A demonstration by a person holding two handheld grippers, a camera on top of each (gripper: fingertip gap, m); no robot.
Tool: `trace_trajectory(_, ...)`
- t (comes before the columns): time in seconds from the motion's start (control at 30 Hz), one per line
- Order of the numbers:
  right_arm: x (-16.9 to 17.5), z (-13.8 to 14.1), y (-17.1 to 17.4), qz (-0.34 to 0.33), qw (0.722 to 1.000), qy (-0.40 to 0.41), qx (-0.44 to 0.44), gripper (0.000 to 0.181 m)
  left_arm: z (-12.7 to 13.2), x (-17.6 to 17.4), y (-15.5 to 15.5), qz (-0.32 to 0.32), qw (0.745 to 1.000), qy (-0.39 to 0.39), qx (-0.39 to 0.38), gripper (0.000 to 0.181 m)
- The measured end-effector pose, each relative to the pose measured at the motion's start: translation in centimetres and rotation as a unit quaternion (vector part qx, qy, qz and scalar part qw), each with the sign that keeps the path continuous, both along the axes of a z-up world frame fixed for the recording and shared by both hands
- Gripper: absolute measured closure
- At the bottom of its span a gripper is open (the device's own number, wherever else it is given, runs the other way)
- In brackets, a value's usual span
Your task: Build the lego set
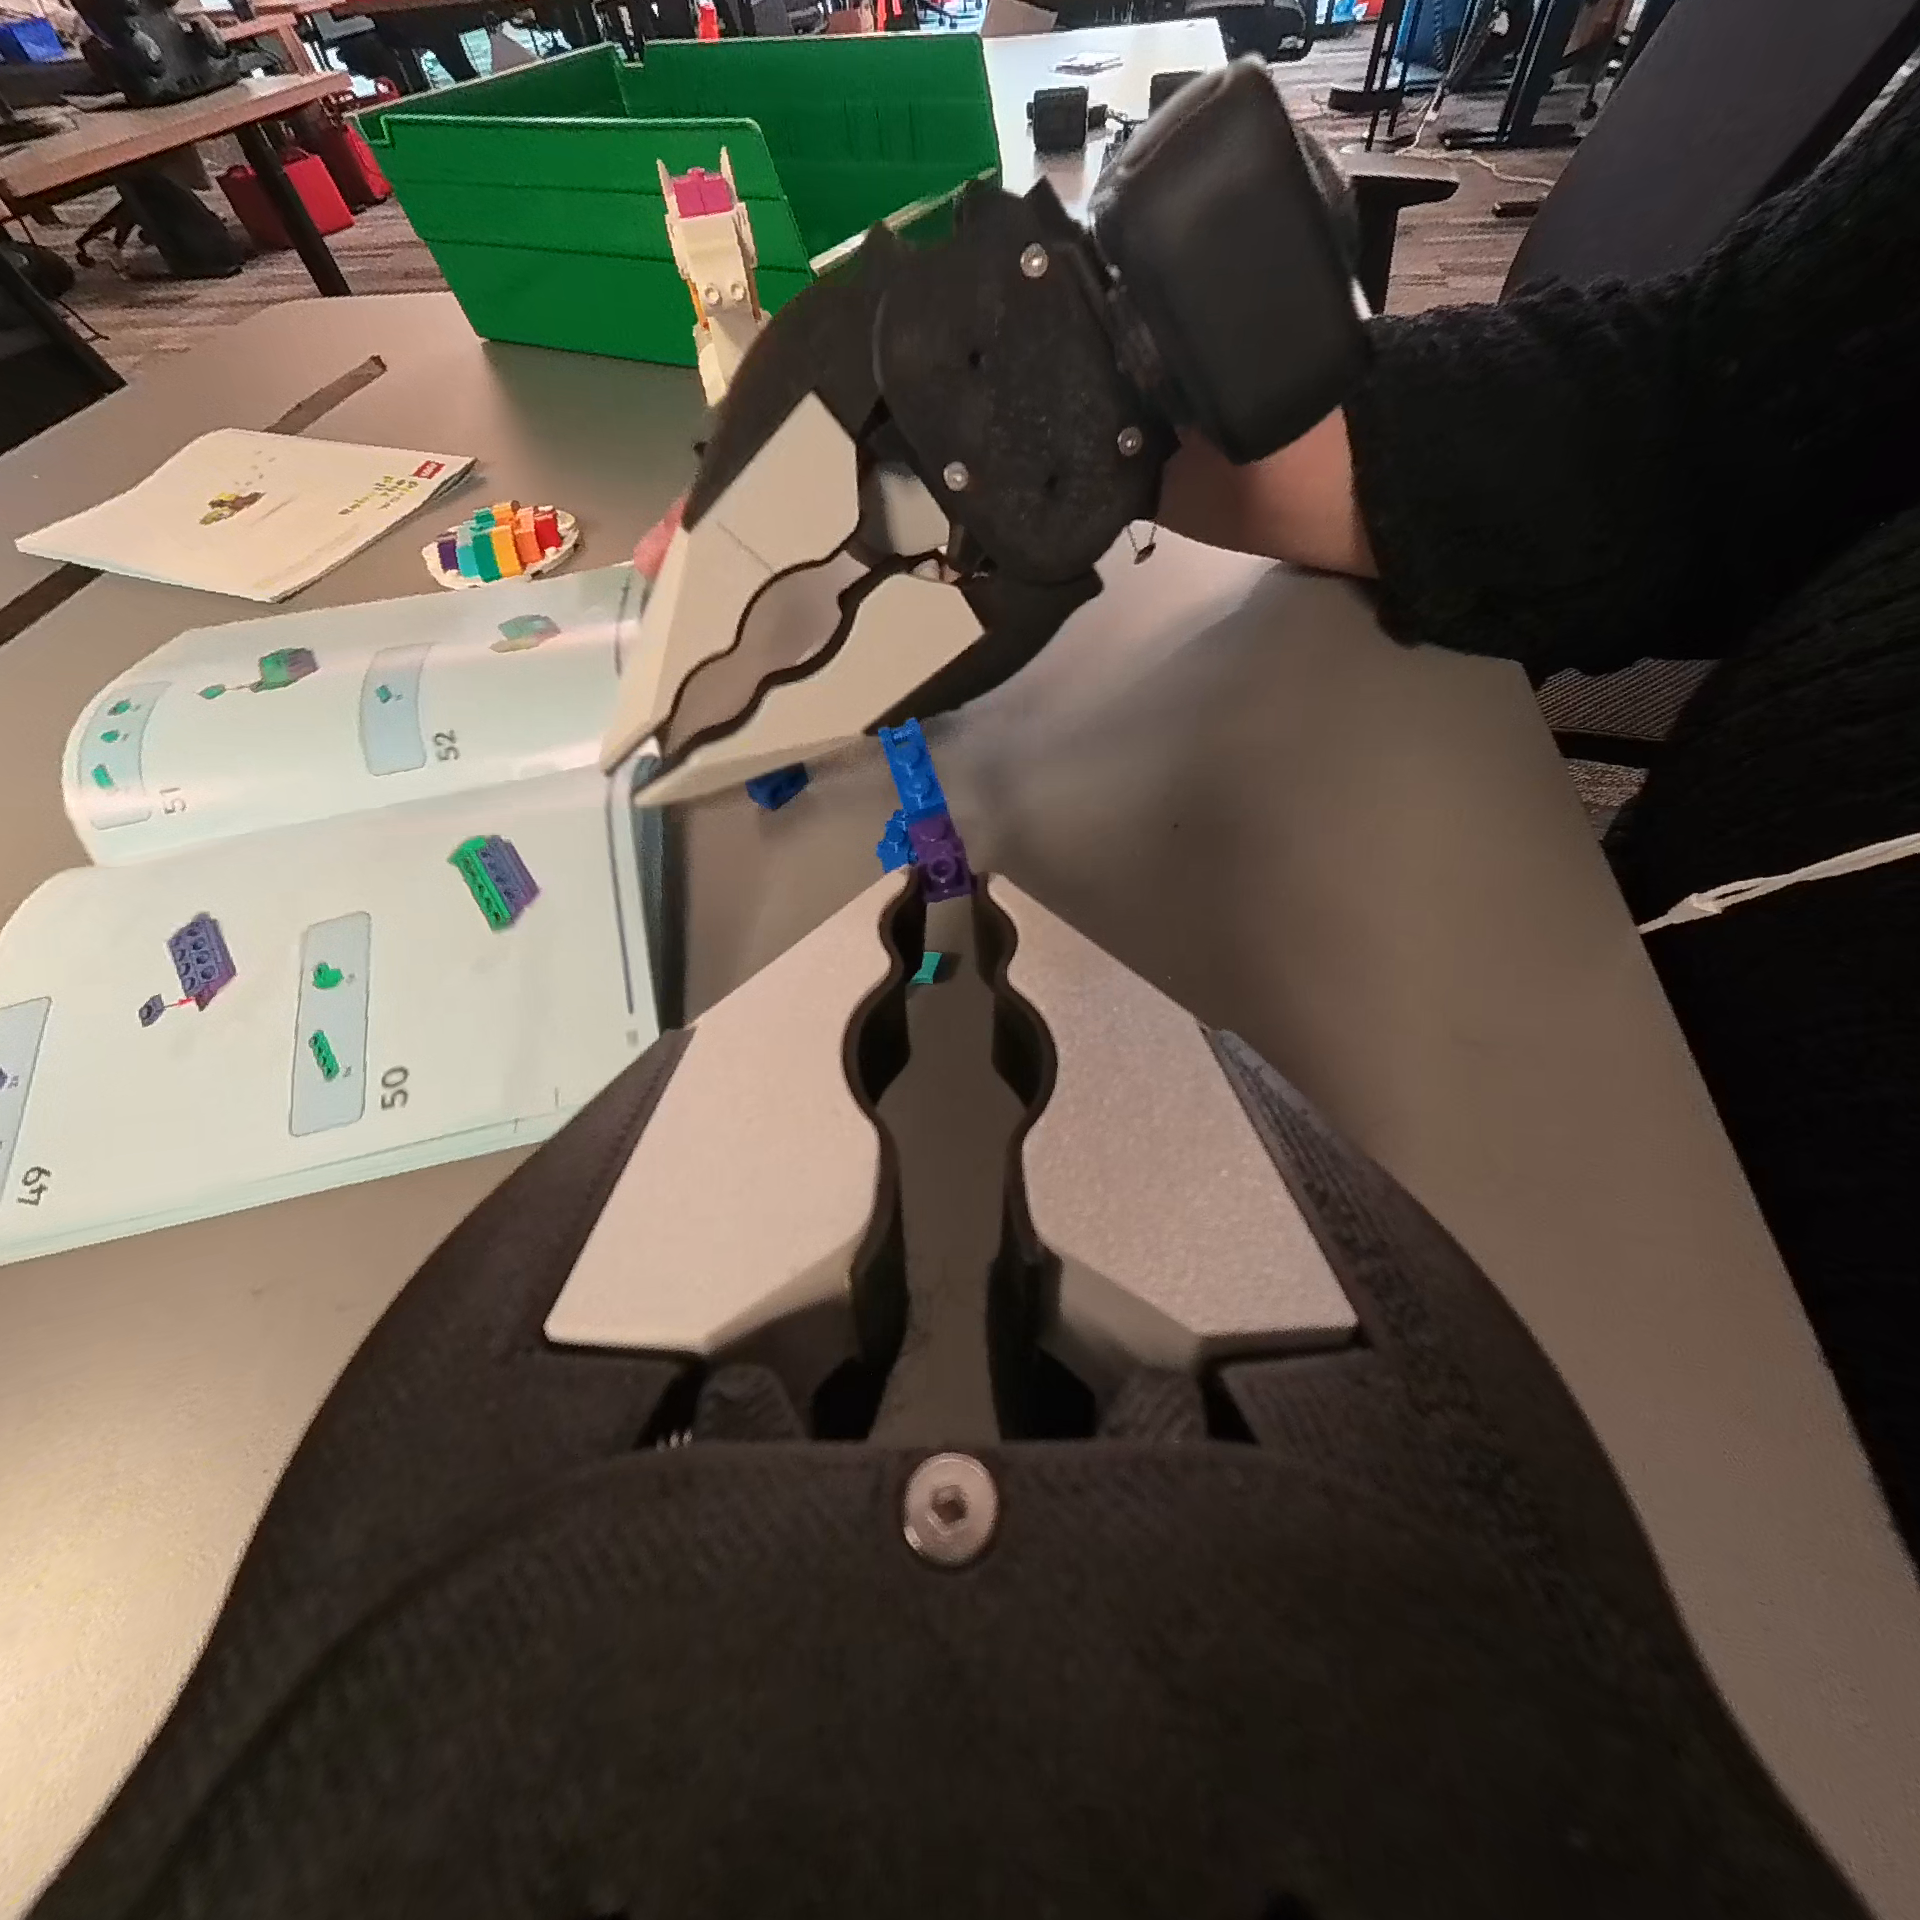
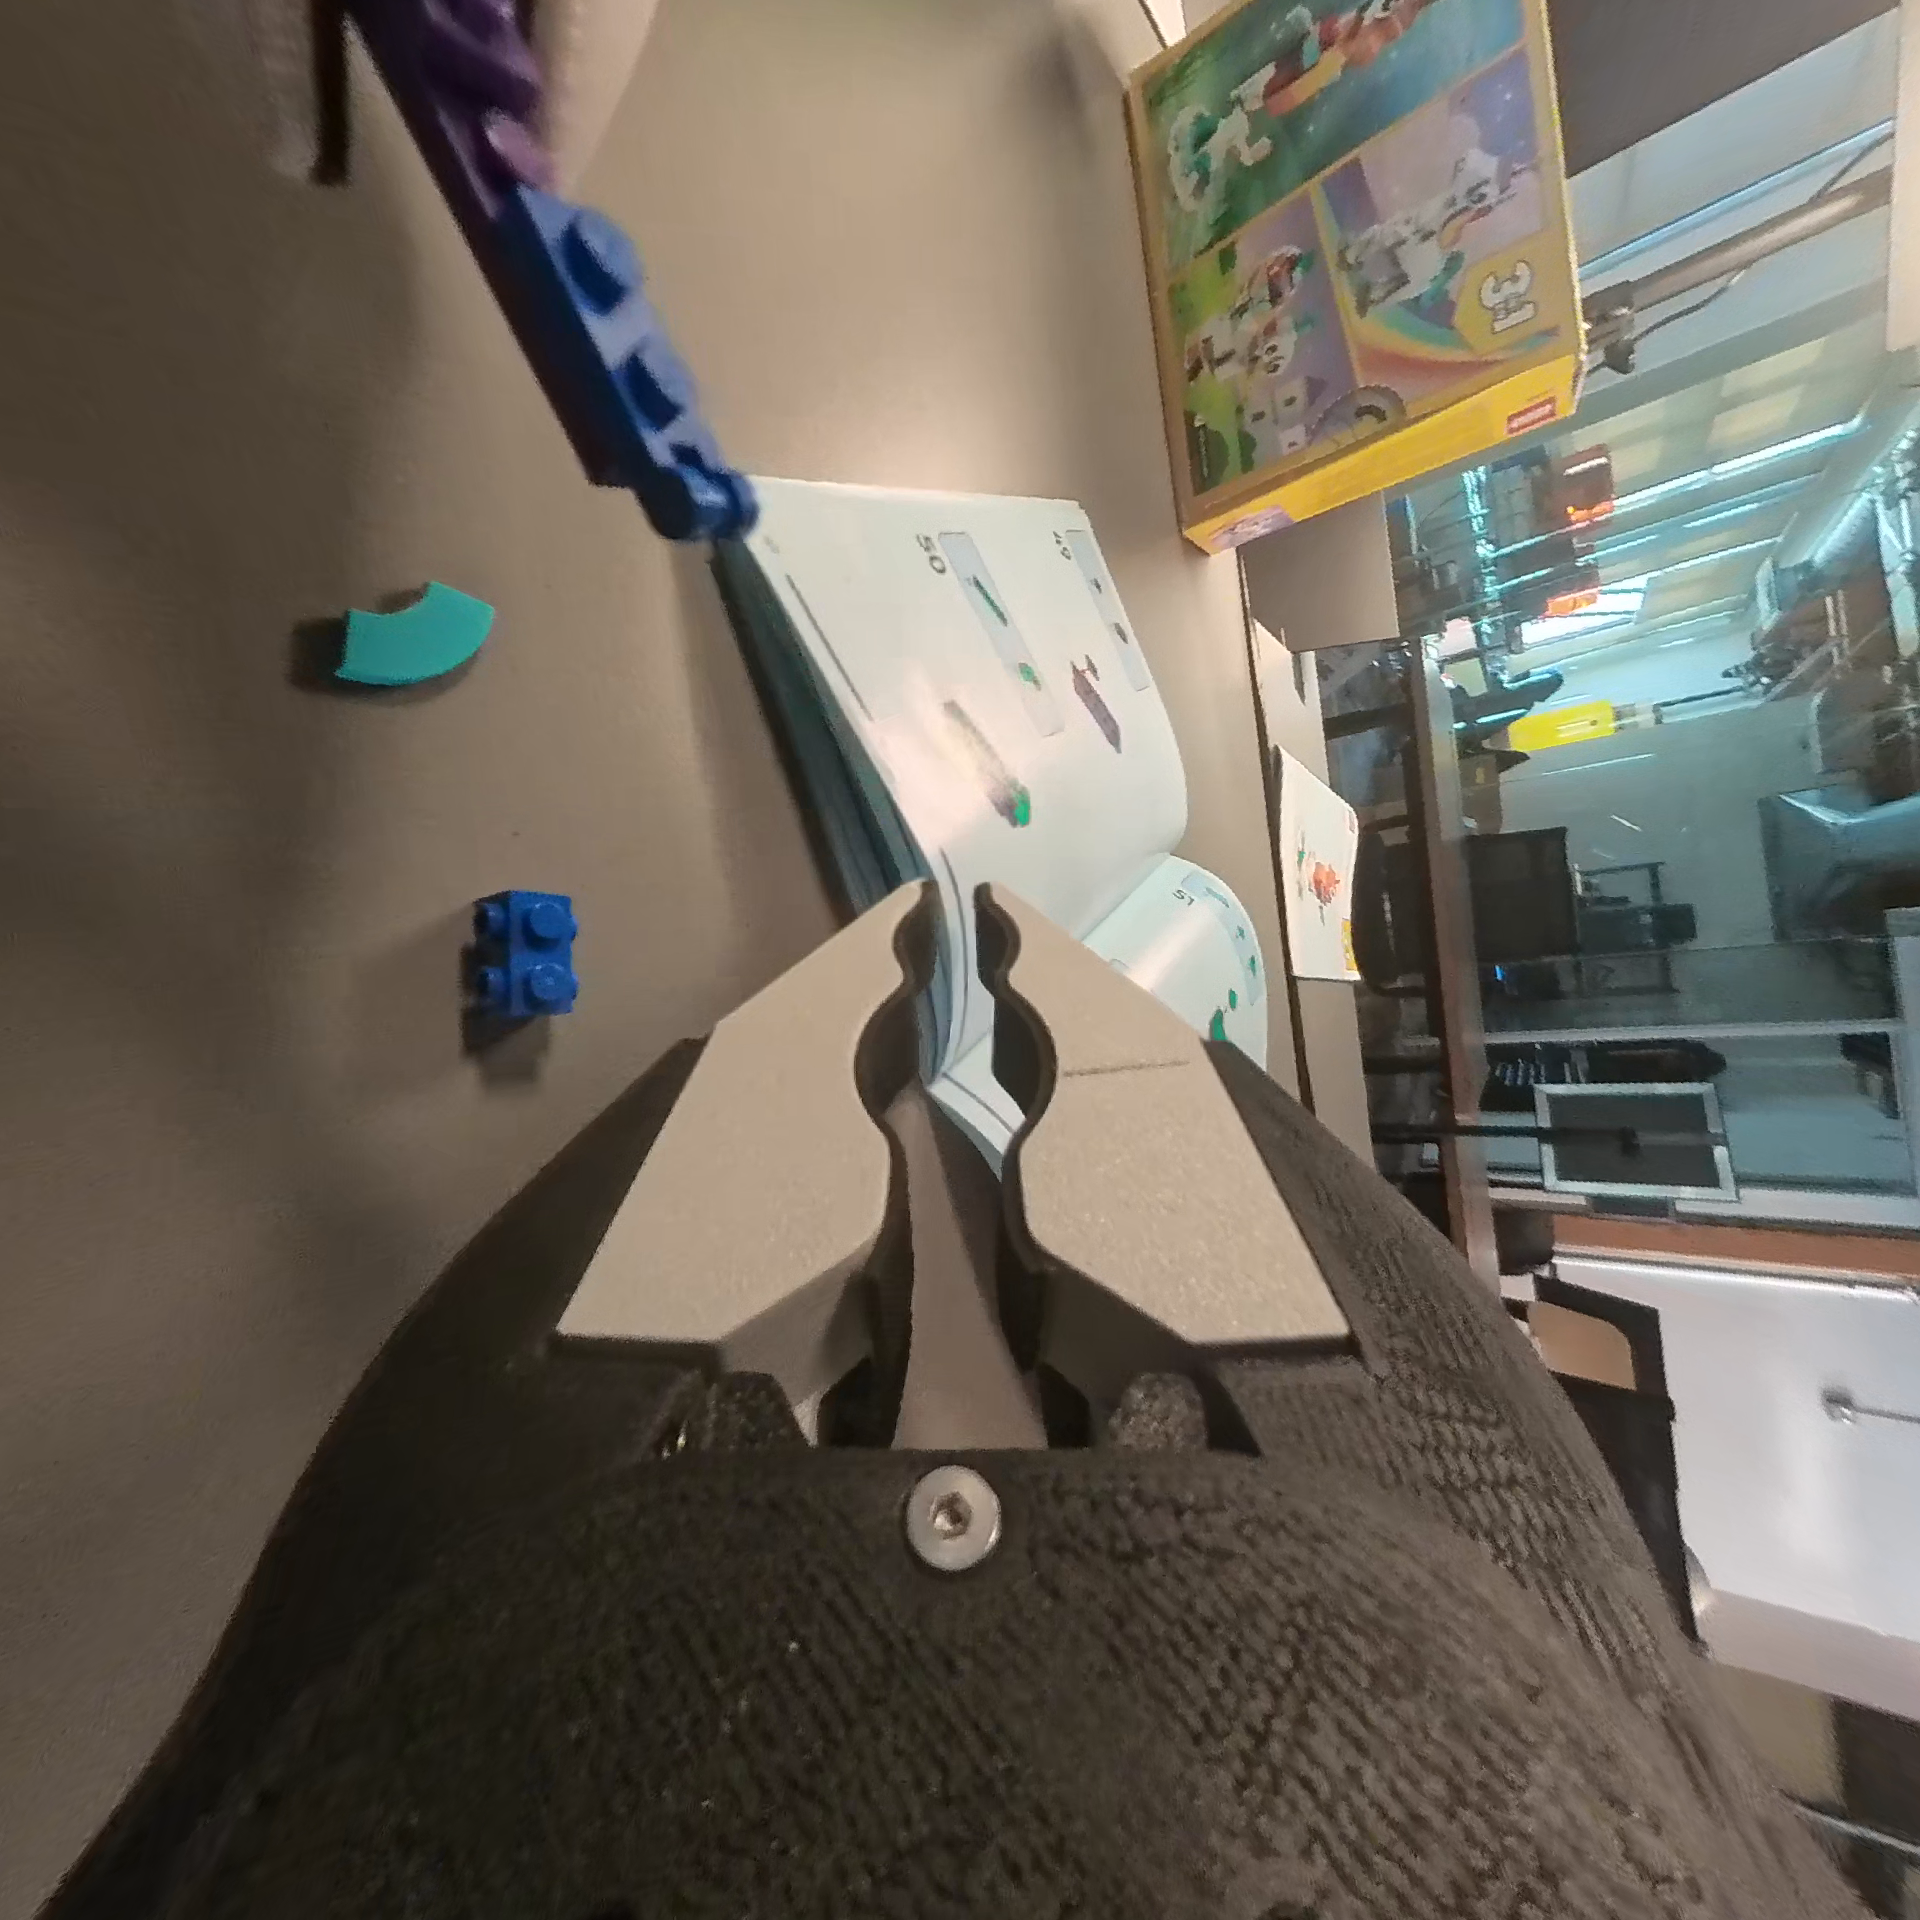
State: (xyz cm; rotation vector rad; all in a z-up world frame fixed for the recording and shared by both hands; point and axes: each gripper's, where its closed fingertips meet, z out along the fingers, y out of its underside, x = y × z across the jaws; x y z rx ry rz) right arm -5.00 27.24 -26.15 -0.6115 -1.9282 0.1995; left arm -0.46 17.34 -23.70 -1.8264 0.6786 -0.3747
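Observation:
My left gripper is shut on the purple end of a thin purple-and-blue lego strip and holds it upright above the grey table. The strip shows at the top left of the right wrist view. My right gripper has only a narrow gap between its jaws, at the edge of the open instruction booklet, with a page edge in line with the gap. It also shows in the left wrist view. A small blue brick and a teal curved tile lie loose on the table.
Green bins stand at the back with a white lego figure in front. A rainbow build and a closed booklet lie at the left. The lego box stands beyond the open booklet. A person's sleeve is at the right. Spacing between my two grippers at the tips: around 11 cm. Between my left fingertips and the teal curved tile there is roughly 5 cm.

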Motion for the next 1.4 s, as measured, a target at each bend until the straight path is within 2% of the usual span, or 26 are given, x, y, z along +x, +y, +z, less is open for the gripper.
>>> trace_trajectory(0.27,-0.4,1.1,2.6,-0.075,0.996,0.043,-0.003,0.18,0.0,0.0,0.0,0.0,1.0,0.0,-0.001,0.173)
trace_trajectory(0.43,-0.9,1.7,3.2,-0.088,0.993,0.072,-0.007,0.179,0.0,0.0,0.0,0.0,1.0,0.001,-0.001,0.173)
trace_trajectory(0.7,-2.1,4.3,5.0,-0.146,0.976,0.159,-0.036,0.177,-0.1,0.0,0.0,-0.001,1.0,0.003,-0.001,0.173)
trace_trajectory(0.8,-1.8,5.0,6.9,-0.196,0.957,0.189,-0.1,0.179,-0.1,0.1,0.0,-0.001,1.0,0.003,-0.001,0.173)
trace_trajectory(0.93,-1.0,4.7,8.9,-0.24,0.922,0.205,-0.226,0.181,-0.1,0.1,0.0,-0.001,1.0,0.002,-0.001,0.173)
trace_trajectory(1.03,-0.6,4.8,9.7,-0.245,0.893,0.219,-0.307,0.181,0.0,0.1,0.0,-0.001,1.0,0.001,-0.001,0.173)
trace_trajectory(1.2,-0.3,5.3,9.9,-0.237,0.872,0.231,-0.361,0.181,0.0,0.0,0.0,0.0,1.0,-0.005,-0.003,0.173)
trace_trajectory(1.4,0.3,5.4,11.0,-0.238,0.821,0.24,-0.46,0.181,0.1,-0.1,0.0,0.001,1.0,-0.013,-0.005,0.173)
